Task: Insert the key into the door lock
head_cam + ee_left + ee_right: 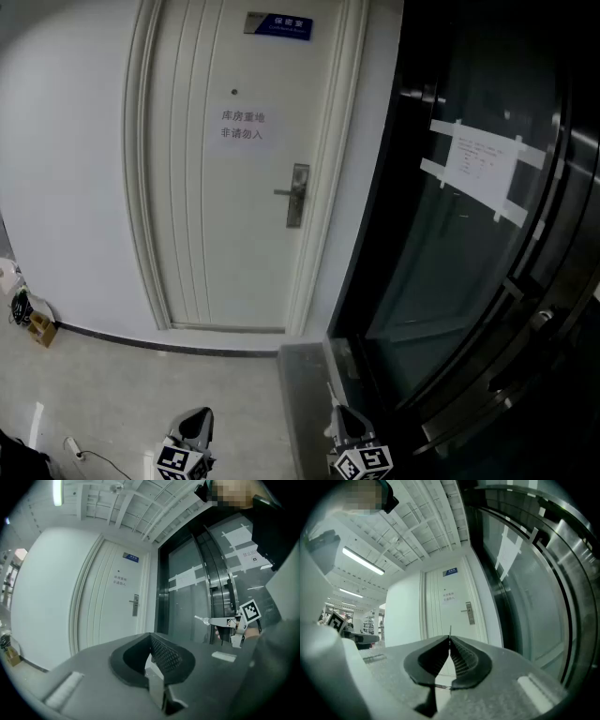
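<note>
The white door [220, 187] stands shut ahead, with a metal lock plate and lever handle [296, 195] on its right side. The lock also shows far off in the left gripper view [135, 604] and in the right gripper view [469, 613]. My right gripper [450, 638] is shut on a key [450, 630], whose thin blade sticks out past the tips toward the door. From the left gripper view, the right gripper [224, 620] holds the key [202, 619] level. My left gripper [151, 634] is shut with nothing in it. Both grippers [197, 417] [339, 417] are low, well short of the door.
A dark curved glass wall [450, 281] with a taped paper sheet [480, 167] runs along the right, close to the right gripper. Paper notices [244, 126] hang on the door. Small items [28, 319] and a cable [80, 455] lie on the floor at left.
</note>
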`<state>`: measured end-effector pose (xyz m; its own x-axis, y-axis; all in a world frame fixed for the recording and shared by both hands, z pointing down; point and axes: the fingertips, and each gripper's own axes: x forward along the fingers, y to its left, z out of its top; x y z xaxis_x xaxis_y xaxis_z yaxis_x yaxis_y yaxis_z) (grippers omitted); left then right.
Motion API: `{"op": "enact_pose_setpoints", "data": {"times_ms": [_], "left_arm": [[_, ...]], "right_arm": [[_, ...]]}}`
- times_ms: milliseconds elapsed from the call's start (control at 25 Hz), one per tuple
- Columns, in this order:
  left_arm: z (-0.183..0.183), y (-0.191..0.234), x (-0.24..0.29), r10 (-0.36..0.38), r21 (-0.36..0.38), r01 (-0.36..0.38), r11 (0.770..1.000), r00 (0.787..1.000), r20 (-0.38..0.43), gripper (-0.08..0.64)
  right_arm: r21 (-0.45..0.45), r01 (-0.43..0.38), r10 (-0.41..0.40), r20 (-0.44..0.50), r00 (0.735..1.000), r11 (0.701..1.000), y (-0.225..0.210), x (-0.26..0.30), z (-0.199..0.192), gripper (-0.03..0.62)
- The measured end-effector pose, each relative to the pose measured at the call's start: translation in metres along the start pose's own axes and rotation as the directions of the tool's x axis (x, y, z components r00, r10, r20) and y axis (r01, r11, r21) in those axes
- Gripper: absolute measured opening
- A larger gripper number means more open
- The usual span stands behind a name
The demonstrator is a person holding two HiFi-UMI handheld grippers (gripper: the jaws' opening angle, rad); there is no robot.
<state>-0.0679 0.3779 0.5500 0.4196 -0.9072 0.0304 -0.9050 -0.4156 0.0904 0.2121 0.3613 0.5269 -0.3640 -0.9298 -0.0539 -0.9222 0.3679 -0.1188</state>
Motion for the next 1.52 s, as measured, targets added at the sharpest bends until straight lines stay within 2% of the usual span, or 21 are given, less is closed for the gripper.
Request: {"op": "enact_pose_setpoints", "data": {"times_ms": [920,1200,1520], "left_arm": [[-0.002,0.024,0.026,-0.019,-0.003,0.019,1.0,1.0,-0.011,0.003],[-0.004,0.043,0.059,-0.002,-0.001,0.002,1.0,1.0,-0.013,0.003],[0.003,0.065,0.122,-0.008,0.004,0.008,1.0,1.0,-0.017,0.003]], "right_arm": [[-0.004,-0.029,0.029,-0.032,0.999,1.0,0.01,0.036,-0.011,0.011],[0.002,-0.043,0.043,-0.046,0.998,0.999,-0.004,0.076,-0.019,0.011],[0.005,-0.058,0.058,-0.045,0.997,0.998,-0.027,0.139,-0.022,0.011]]}}
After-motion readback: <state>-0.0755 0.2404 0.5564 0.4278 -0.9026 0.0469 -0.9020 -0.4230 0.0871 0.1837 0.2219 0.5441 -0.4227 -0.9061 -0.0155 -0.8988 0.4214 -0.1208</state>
